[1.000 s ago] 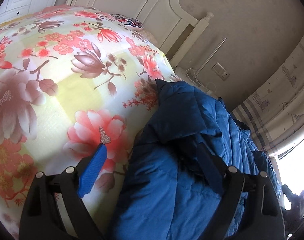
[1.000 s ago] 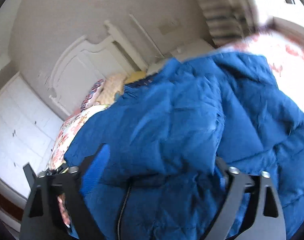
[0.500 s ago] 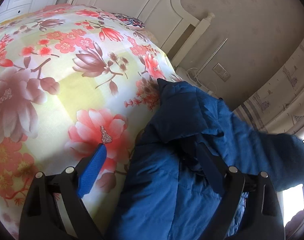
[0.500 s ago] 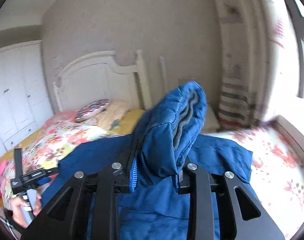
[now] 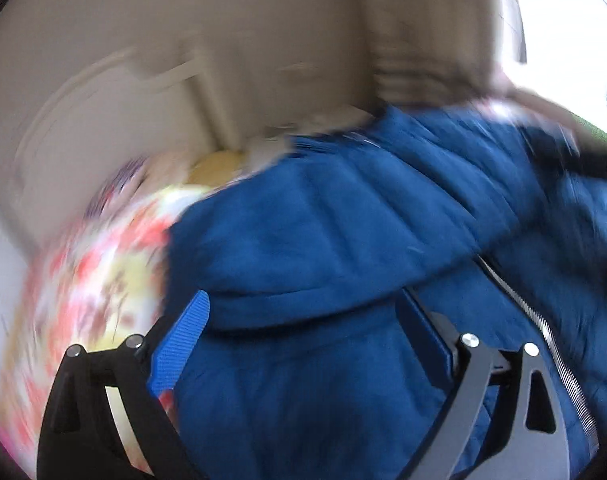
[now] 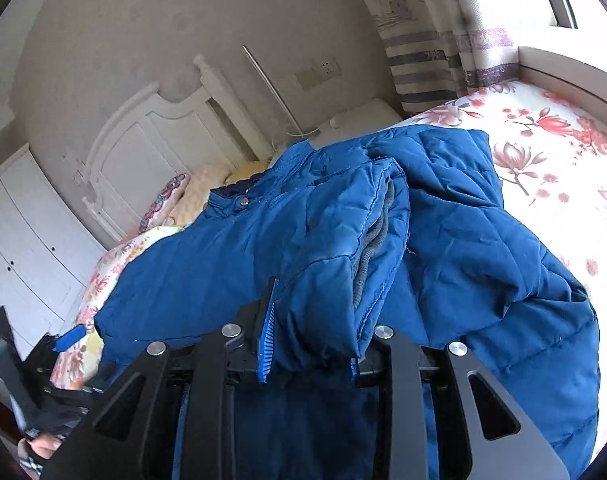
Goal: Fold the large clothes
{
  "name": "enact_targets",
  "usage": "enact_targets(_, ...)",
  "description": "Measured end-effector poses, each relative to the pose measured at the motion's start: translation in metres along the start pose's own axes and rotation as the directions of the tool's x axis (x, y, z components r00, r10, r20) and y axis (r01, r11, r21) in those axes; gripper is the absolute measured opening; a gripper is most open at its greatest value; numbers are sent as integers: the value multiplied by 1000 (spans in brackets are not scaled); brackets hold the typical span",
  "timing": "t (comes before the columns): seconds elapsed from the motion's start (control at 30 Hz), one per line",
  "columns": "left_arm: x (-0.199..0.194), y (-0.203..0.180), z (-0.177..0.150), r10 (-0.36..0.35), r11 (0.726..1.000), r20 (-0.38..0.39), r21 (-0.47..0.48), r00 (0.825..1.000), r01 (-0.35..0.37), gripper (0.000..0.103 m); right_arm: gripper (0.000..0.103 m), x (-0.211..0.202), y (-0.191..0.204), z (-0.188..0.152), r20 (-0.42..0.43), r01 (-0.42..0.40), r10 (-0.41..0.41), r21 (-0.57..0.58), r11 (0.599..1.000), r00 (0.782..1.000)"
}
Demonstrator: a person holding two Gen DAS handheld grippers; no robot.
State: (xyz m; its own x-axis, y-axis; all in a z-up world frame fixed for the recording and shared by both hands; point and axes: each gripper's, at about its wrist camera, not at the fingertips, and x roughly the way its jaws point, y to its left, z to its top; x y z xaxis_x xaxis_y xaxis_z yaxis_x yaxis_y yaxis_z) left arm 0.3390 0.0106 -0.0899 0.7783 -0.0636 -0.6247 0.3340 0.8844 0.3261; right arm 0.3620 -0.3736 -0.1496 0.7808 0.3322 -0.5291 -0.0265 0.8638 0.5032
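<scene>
A blue puffer jacket (image 6: 231, 256) lies spread on the floral bedspread (image 6: 551, 136). My right gripper (image 6: 309, 344) is shut on the jacket's sleeve (image 6: 343, 240), which shows a grey knit cuff, and holds it over the jacket's body. My left gripper (image 5: 303, 320) is open just above the jacket (image 5: 323, 240), with its blue pads on either side of a fold; this view is motion-blurred. The left gripper also shows in the right wrist view (image 6: 59, 344) at the jacket's left edge. The zipper (image 5: 543, 320) runs down the right.
A white headboard (image 6: 151, 148) and pillows (image 6: 195, 192) are at the bed's far end. A white wardrobe (image 6: 19, 240) stands to the left. A nightstand (image 6: 355, 120), a striped curtain (image 6: 427, 64) and a window sill (image 6: 563, 64) are at the right.
My right gripper closed on the sleeve, lifted it and carried it over the jacket's body. My left gripper swung right from the bedspread's edge to above the jacket.
</scene>
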Motion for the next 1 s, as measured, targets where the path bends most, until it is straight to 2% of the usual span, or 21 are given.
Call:
enact_targets(0.03,8,-10,3,27,999,-12,38,1000,-26,93,29,-2,0,-1,6,-9,9,3,1000,1000)
enact_targets(0.1,23,-9,7,19,1000,-37,0,999,-19,91,28,-12,2,-4,45,-30,30,-8,1000,999)
enact_targets(0.13,27,-5,8,-13,999,-39,-38,999,11,84,28,-16,5,-5,72,-40,41,-19,999,997)
enact_targets(0.2,32,8,7,-116,984,-44,-144,992,109,47,28,-25,13,-5,123,-34,41,-59,998,992)
enact_targets(0.23,34,15,4,-174,967,-39,-193,984,164,44,28,-23,14,-5,114,-13,20,-66,998,993)
enact_targets(0.33,41,23,-1,-198,953,-46,-243,979,181,37,28,-6,4,-5,31,29,-29,-11,1000,999)
enact_targets(0.4,45,26,-2,-219,944,-46,-261,975,200,39,30,-2,-7,-5,-6,62,-62,47,997,998)
enact_targets(0.47,48,21,-2,-217,948,-52,-249,975,197,41,34,-8,-7,-4,1,73,-73,56,996,997)
enact_targets(0.5,49,18,-1,-206,954,-57,-236,977,187,43,43,-19,-2,-3,52,130,-133,45,990,990)
enact_targets(0.53,49,14,0,-186,962,-64,-215,980,169,44,50,-30,3,-3,112,181,-185,38,983,976)
enact_targets(0.57,47,10,2,-169,969,-69,-197,983,153,47,59,-51,13,-2,227,289,-290,38,957,930)
enact_targets(0.6,48,5,2,-146,976,-76,-176,986,131,52,62,-62,22,-1,293,343,-337,30,939,895)
enact_targets(0.63,48,2,3,-132,980,-81,-162,988,118,53,65,-74,36,0,363,365,-337,-11,931,869)
enact_targets(0.67,47,-2,3,-111,985,-87,-142,990,98,56,71,-78,51,2,391,364,-308,-77,928,867)
enact_targets(0.73,47,-6,4,-84,990,-91,-120,992,73,61,71,-60,75,5,327,386,-301,-234,892,896)
enact_targets(0.8,45,-7,4,-64,993,-88,-109,994,55,67,71,-20,86,-2,176,383,-341,-373,845,924)
enact_targets(0.83,40,-7,4,-51,993,-79,-113,996,42,68,71,-5,83,-5,115,371,-356,-396,840,928)
enact_targets(0.87,34,-5,5,-48,990,-60,-132,997,40,73,72,12,78,-12,54,375,-389,-415,829,920)
enact_targets(0.9,24,1,7,-24,986,-23,-164,999,20,85,73,26,71,-20,21,392,-423,-421,818,906)
enact_targets(0.97,10,17,12,124,963,37,-244,992,-112,101,77,24,69,-20,21,391,-419,-406,826,908)
enact_targets(1.0,5,30,14,206,936,57,-303,977,-180,101,77,25,68,-21,20,393,-421,-403,826,907)
